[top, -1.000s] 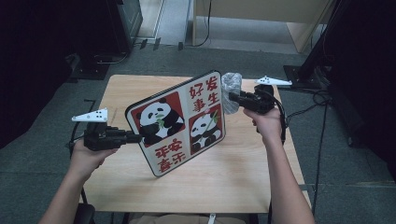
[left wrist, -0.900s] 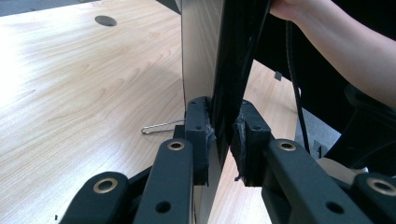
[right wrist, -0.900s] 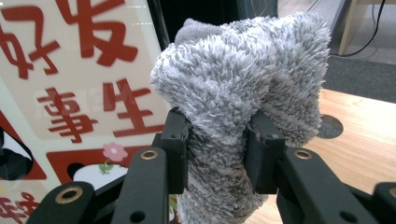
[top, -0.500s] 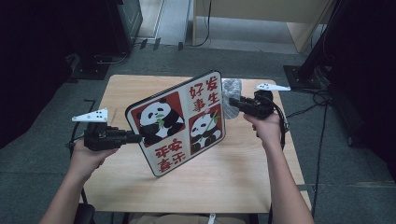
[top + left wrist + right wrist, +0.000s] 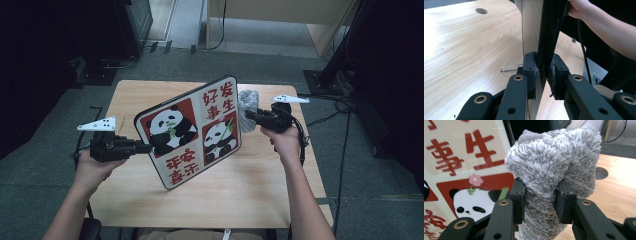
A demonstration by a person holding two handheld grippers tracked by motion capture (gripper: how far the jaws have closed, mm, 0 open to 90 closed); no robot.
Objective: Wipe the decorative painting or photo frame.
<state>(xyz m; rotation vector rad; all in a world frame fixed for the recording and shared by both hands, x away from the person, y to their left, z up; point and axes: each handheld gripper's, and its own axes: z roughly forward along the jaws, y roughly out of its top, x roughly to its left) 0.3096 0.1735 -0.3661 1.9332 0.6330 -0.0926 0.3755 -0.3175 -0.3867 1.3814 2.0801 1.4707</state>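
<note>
A panda sign board with red Chinese characters is held tilted above the wooden table. My left gripper is shut on the board's left edge; in the left gripper view the board runs edge-on between the pads. My right gripper is shut on a fluffy grey cloth at the board's right edge. The right gripper view has the cloth bunched between the jaws of the right gripper, with the board's printed face just left of it.
A thin metal wire clip lies on the table behind the board. A round cable hole is in the tabletop near the cloth. Dark equipment and cables surround the table on the grey floor.
The right gripper with the grey cloth has drifted slightly left and down along the board's right edge. The left gripper and the board stay put.
</note>
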